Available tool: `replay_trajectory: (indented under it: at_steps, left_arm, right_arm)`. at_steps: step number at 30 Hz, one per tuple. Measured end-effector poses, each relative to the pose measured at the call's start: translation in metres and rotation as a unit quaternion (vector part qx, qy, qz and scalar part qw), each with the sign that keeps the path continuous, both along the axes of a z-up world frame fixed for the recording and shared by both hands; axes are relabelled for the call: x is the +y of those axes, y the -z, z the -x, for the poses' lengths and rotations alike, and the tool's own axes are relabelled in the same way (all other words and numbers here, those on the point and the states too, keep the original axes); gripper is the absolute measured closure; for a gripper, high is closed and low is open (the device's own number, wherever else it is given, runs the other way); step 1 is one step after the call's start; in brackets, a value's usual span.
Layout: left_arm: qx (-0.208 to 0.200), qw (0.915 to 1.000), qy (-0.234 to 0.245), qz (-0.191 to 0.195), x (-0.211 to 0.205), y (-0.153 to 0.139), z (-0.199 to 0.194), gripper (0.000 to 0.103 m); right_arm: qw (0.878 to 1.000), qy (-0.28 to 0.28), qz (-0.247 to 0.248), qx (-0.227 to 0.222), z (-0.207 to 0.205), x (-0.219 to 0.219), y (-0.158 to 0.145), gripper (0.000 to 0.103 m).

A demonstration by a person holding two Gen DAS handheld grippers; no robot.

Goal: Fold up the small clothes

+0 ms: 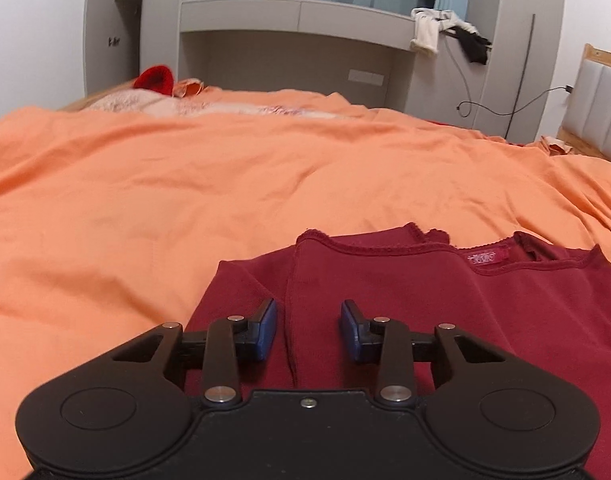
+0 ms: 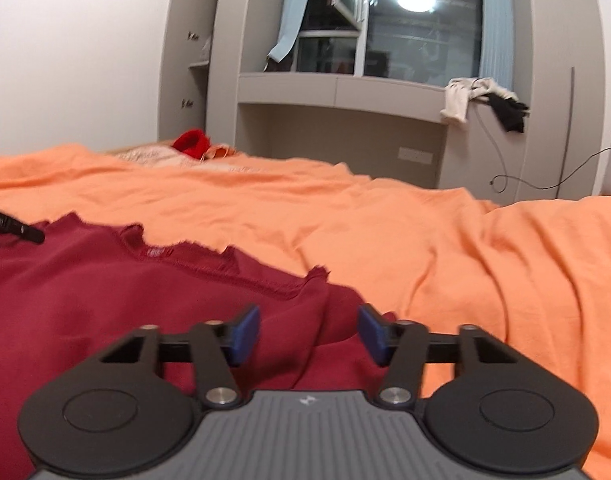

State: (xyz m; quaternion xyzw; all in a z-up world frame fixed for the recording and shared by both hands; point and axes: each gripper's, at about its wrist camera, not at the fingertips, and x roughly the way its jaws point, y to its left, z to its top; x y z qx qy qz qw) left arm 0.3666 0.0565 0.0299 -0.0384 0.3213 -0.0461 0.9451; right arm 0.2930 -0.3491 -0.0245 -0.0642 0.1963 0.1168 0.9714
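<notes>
A small pink neck label sits inside the collar of the dark red top; its writing is too small to read. The top has a scalloped trim along the neckline and a stitched seam running down its front. It lies spread on the orange bedsheet, filling the lower right of the left wrist view and the lower left of the right wrist view. The left gripper hangs over the seam, fingers partly apart, gripping nothing. The right gripper hangs over a rumpled edge, fingers likewise apart and empty.
</notes>
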Motion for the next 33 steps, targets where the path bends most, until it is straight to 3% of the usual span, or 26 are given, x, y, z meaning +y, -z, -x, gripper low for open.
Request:
replay_trajectory:
  at_steps: [4,6,7,8,9,12,16,19,23,28,33]
  left_arm:
    - [0.008,0.9999,-0.01,0.002,0.0,0.001,-0.003,0.063]
    - [0.013,0.9998,-0.013,0.001,0.0,0.002,-0.004,0.063]
    - [0.016,0.9998,-0.014,0.001,0.0,0.003,-0.004,0.066]
    - [0.017,0.9997,-0.017,-0.001,-0.001,0.003,-0.005,0.075]
    - [0.017,0.9997,-0.018,-0.001,-0.002,0.003,-0.005,0.093]
    - [0.001,0.9997,-0.026,0.0,-0.006,-0.001,-0.002,0.097]
    - [-0.053,0.9976,-0.042,-0.013,-0.007,-0.014,0.01,0.097]
    - [-0.117,0.9915,-0.053,-0.023,-0.007,-0.029,0.021,0.097]
    - [-0.174,0.9799,-0.068,-0.071,-0.016,-0.034,0.027,0.097]
    - [-0.108,0.9879,-0.07,-0.087,-0.018,-0.013,0.003,0.097]
    - [-0.077,0.99,-0.074,-0.093,-0.015,-0.001,-0.004,0.096]
  right_arm:
    - [1.0,-0.003,0.001,0.021,-0.007,0.006,0.007,0.066]
    - [1.0,-0.006,-0.004,0.027,-0.009,0.006,0.009,0.085]
    - [1.0,-0.008,-0.005,0.028,-0.01,0.007,0.01,0.088]
    - [1.0,-0.009,-0.004,0.026,-0.009,0.007,0.01,0.095]
    - [1.0,-0.009,0.0,0.021,-0.008,0.008,0.01,0.099]
    - [1.0,-0.002,0.024,-0.005,-0.002,0.014,0.006,0.1]
    - [0.997,0.01,0.051,-0.052,0.004,0.023,-0.001,0.1]
    - [0.994,0.023,0.061,-0.086,0.005,0.031,-0.006,0.1]
    - [0.99,0.045,0.085,-0.106,-0.001,0.043,-0.001,0.1]
    - [0.991,0.055,0.102,-0.059,-0.019,0.049,0.019,0.1]
    - [0.992,0.06,0.1,-0.042,-0.023,0.05,0.023,0.096]
